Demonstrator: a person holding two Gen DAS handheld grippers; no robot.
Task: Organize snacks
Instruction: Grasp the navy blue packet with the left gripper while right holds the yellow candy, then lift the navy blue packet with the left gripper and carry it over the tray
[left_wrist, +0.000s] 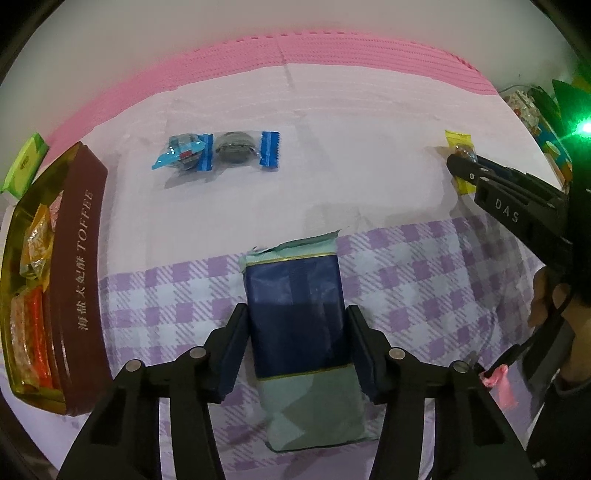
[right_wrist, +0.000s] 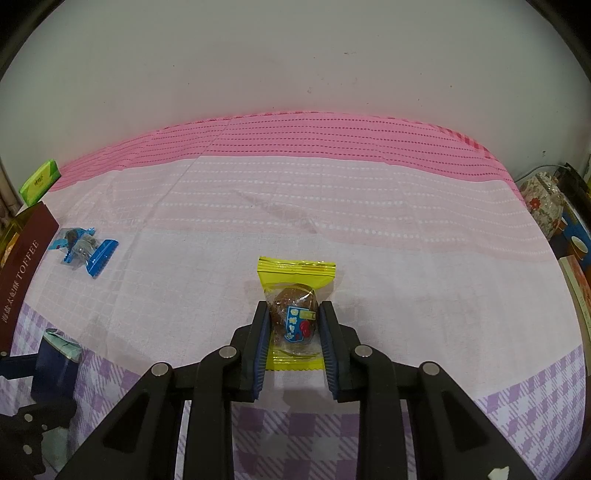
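A dark blue and teal snack packet (left_wrist: 295, 280) lies on the purple checked part of the cloth. My left gripper (left_wrist: 296, 310) is shut on it, a pad pressing each long side. In the right wrist view the same packet (right_wrist: 55, 365) shows at the lower left. A yellow-wrapped snack (right_wrist: 295, 273) with a brown sweet inside lies on the pink cloth, and my right gripper (right_wrist: 293, 306) is shut on its middle. From the left wrist view that gripper (left_wrist: 452, 160) reaches in from the right onto the yellow snack (left_wrist: 456, 138). Two blue-wrapped snacks (left_wrist: 218, 151) lie side by side further back.
An open brown toffee box (left_wrist: 77, 258) holding several wrapped sweets stands along the left edge, with a green pack (left_wrist: 26, 162) behind it. A floral jar (right_wrist: 543, 206) and books crowd the right edge. A hand (left_wrist: 543, 299) holds the right gripper. A wall runs behind the table.
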